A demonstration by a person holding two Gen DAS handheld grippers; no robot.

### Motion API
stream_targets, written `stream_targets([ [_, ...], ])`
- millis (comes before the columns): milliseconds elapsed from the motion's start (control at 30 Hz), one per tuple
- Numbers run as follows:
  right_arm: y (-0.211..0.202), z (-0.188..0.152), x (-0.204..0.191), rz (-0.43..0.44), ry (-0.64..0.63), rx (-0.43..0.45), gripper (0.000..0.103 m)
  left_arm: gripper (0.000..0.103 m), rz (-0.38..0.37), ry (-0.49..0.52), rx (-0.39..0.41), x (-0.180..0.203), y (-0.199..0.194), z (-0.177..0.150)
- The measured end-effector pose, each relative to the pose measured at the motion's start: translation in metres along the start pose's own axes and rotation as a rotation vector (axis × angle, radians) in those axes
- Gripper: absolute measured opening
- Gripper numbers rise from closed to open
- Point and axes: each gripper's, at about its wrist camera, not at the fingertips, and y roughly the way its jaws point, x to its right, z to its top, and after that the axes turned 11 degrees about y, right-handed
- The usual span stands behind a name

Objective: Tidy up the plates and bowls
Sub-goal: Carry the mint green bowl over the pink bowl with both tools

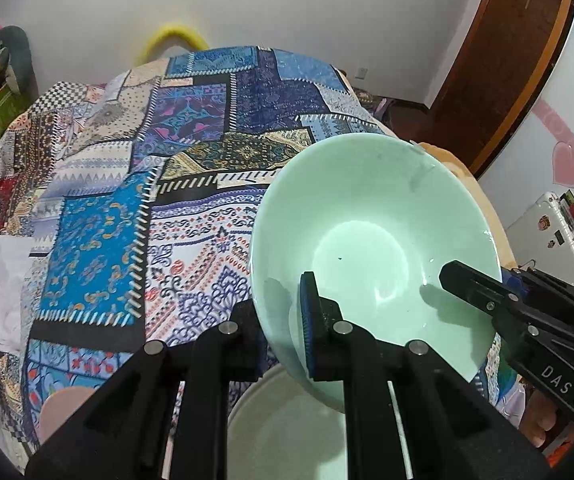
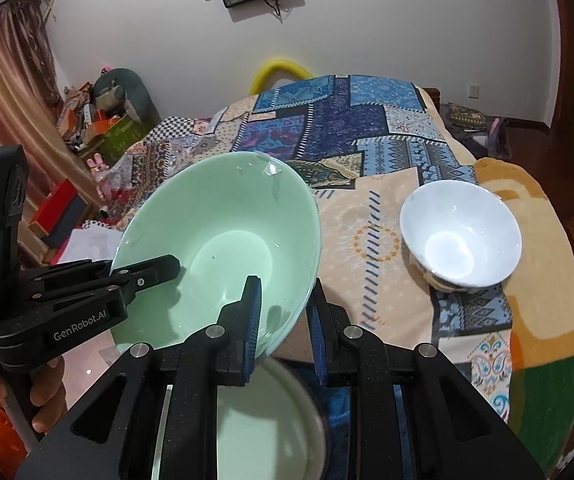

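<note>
**Holding green bowl two-handed over plate**

Left wrist view: gripping green bowl (image 1: 371, 240) at lower centre, tilted, mouth toward camera. Left gripper (image 1: 283, 312) clamped on near rim, one pad inside, the other outside the wall. Right gripper (image 1: 459, 276) entering from right edge, one finger (image 1: 471, 284) reaching over the far rim into the bowl; closure not clear from here. Pale plate (image 1: 287, 432) directly below at bottom centre, probably the target. Patchwork cloth (image 1: 191, 152) filling upper left.

Right wrist view: same bowl (image 2: 223, 248) at centre left, held off the surface. Right gripper (image 2: 283, 320) straddling near rim, inner pad against the inside wall, outer pad just beside the outside with a slight gap showing; full clamp hard to confirm. Left gripper (image 2: 155, 268) at left edge, pinching opposite rim. Two-sided hold likely steadying the wide, smooth bowl. White bowl (image 2: 461, 234) upright on cloth at right, well apart, not yet handled. Plate (image 2: 259, 420) below.
</note>
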Motion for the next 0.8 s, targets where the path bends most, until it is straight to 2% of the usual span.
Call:
stream_targets([
  [467, -0.005, -0.030, -0.046, 0.056, -0.028, -0.015, 0.020, 0.013, 0.045, -0.058, 0.032, -0.029, -0.056, -0.048],
  [800, 0.003, -0.051, -0.082, 0.089, -0.064, -0.050, 0.020, 0.013, 0.077, -0.107, 0.036, -0.059, -0.080, -0.088],
])
